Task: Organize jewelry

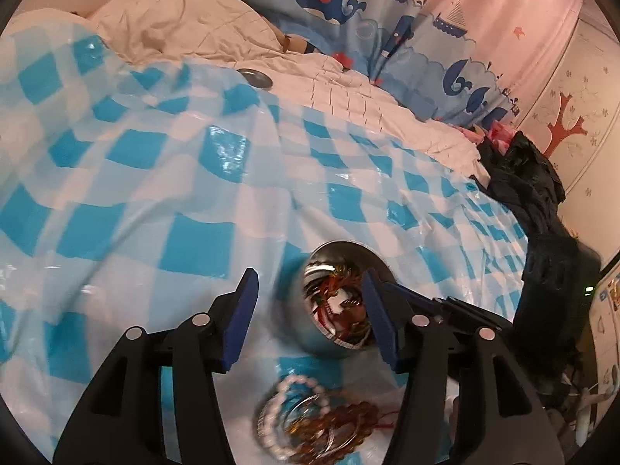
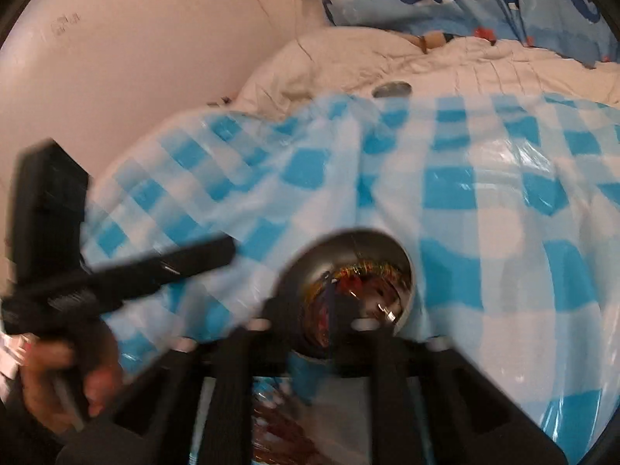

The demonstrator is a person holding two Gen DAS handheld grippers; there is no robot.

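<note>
A steel bowl (image 1: pixel 341 255) holding tangled jewelry stands on the blue-and-white checked plastic sheet (image 1: pixel 155 193). My left gripper (image 1: pixel 308 283) hovers over the bowl's near left side, open, its blue pads apart with nothing between them. Below it lies a loose pile of bracelets (image 1: pixel 310 422): white beads, brown beads and a silver bangle. In the blurred right wrist view my right gripper (image 2: pixel 310 310) hangs just above the bowl (image 2: pixel 348 248), its black fingers a little apart and nothing gripped. One of the left gripper's fingers (image 2: pixel 201 257) reaches in from the left, held by a hand (image 2: pixel 58 379).
A small steel dish (image 1: pixel 255 76) rests at the sheet's far edge on a white duvet (image 1: pixel 174 27). A black garment heap (image 1: pixel 542 232) lies along the right side. A whale-print curtain (image 1: pixel 348 0) hangs behind the bed, and a wall (image 2: pixel 135 58) rises at the left.
</note>
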